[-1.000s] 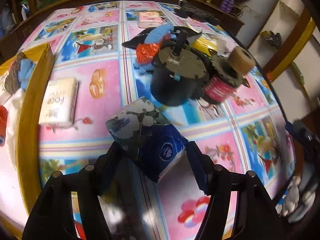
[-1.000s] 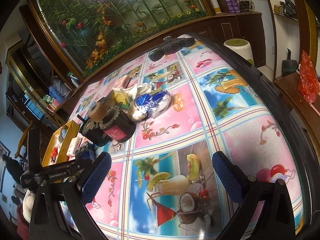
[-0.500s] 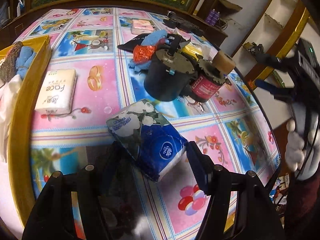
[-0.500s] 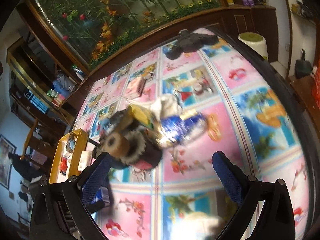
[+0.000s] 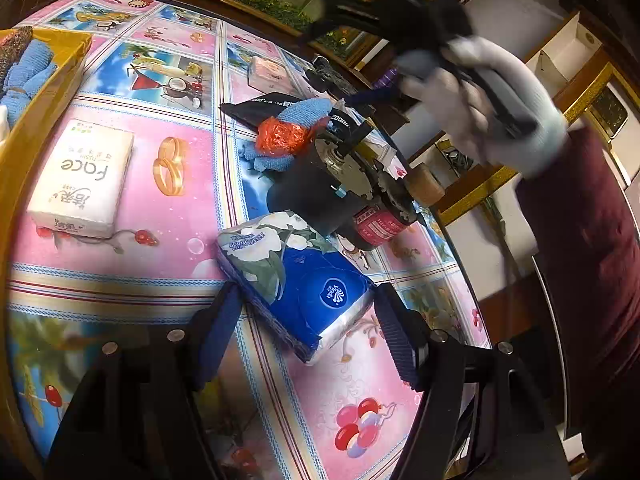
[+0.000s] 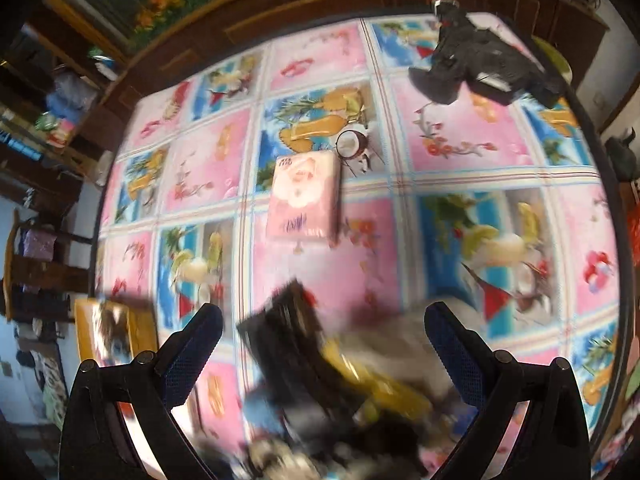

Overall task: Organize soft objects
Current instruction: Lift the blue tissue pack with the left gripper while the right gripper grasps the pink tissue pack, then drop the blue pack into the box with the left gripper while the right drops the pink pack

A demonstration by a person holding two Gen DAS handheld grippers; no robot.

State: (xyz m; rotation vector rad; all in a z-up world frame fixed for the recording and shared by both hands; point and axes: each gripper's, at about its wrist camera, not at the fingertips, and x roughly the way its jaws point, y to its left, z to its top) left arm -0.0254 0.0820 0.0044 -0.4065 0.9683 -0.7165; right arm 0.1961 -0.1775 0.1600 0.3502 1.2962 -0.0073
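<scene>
A blue tissue pack with white flowers (image 5: 304, 276) sits between the pads of my left gripper (image 5: 306, 312), which is shut on its two sides just above the patterned tablecloth. My right gripper (image 6: 320, 332) is open with nothing between its pads. It hangs over a blurred pile holding a black pouch (image 6: 288, 332). A pink tissue pack (image 6: 304, 196) lies beyond it. In the left wrist view, a gloved hand (image 5: 480, 92) holds the right gripper above the pile. A white tissue pack (image 5: 80, 176), a blue cloth (image 5: 308, 110) and an orange crinkled bag (image 5: 284, 136) lie on the table.
A yellow tray (image 5: 52, 92) at the left edge holds a blue cloth and other soft items. Two black motors (image 5: 316, 188) stand behind the held pack. A black gadget (image 6: 480, 64) lies at the table's far corner. A dark red sleeve (image 5: 580, 260) fills the right side.
My right gripper swung fast across the table, from open tablecloth to above the pile, and tipped downward. The gloved hand came into the left wrist view. My left gripper turned a little, still holding the pack.
</scene>
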